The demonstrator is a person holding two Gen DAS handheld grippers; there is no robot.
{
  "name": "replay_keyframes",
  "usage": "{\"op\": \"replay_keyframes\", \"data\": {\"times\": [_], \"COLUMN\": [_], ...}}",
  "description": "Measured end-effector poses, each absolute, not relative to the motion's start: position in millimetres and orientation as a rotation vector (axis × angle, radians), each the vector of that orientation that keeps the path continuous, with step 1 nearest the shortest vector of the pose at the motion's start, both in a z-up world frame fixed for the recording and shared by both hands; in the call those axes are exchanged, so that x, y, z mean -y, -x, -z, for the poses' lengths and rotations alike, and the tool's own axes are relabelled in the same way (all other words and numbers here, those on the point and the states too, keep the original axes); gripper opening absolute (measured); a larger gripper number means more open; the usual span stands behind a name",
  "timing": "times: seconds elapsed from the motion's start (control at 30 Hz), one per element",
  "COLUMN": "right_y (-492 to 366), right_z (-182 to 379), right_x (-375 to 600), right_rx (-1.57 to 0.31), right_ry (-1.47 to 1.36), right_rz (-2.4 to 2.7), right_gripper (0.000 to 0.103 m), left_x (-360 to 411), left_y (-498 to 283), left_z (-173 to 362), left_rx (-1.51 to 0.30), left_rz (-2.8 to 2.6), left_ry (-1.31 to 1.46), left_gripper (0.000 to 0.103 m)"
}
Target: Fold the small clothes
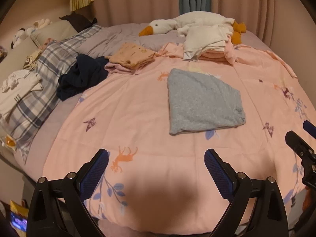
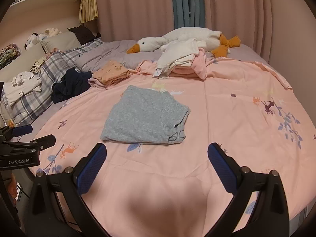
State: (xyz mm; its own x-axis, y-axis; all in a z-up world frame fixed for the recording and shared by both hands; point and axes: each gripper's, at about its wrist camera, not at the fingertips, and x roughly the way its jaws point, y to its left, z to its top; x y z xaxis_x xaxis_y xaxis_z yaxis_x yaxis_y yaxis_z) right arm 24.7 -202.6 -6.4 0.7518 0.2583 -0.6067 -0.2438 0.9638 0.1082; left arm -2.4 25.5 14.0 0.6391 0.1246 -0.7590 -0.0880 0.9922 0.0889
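Observation:
A folded grey garment (image 1: 203, 102) lies flat on the pink printed duvet (image 1: 138, 122); it also shows in the right wrist view (image 2: 144, 121). My left gripper (image 1: 156, 158) is open and empty, hovering over the duvet in front of the grey garment. My right gripper (image 2: 157, 152) is open and empty, just short of the garment's near edge. A folded orange garment (image 1: 131, 55) rests on a pink one at the back. A crumpled dark navy garment (image 1: 83, 77) lies at the left. A pile of white and pink clothes (image 1: 207, 41) sits at the back.
A white goose plush (image 1: 189, 22) lies by the curtains. A plaid pillow (image 1: 39, 90) with white clothes (image 1: 17, 90) on it is at the left. The other gripper shows at the right edge (image 1: 300, 144) and at the left edge (image 2: 25, 138).

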Motion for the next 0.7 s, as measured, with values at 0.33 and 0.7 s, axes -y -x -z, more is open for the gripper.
{"op": "replay_keyframes", "data": {"times": [0.33, 0.7], "right_y": [-24, -24], "right_z": [10, 10], "right_x": [203, 206], "right_rx": [-0.684, -0.685], "right_ry": [-0.039, -0.057], "right_rz": [-0.281, -0.276], "right_gripper": [0.103, 0.103], "left_x": [-16, -14], "left_y": [6, 8], "left_z": [-16, -17], "left_rx": [-0.86, -0.853], "left_rz": [-0.121, -0.116], "left_ry": [-0.069, -0.065], "left_gripper": [0.097, 0.097]}}
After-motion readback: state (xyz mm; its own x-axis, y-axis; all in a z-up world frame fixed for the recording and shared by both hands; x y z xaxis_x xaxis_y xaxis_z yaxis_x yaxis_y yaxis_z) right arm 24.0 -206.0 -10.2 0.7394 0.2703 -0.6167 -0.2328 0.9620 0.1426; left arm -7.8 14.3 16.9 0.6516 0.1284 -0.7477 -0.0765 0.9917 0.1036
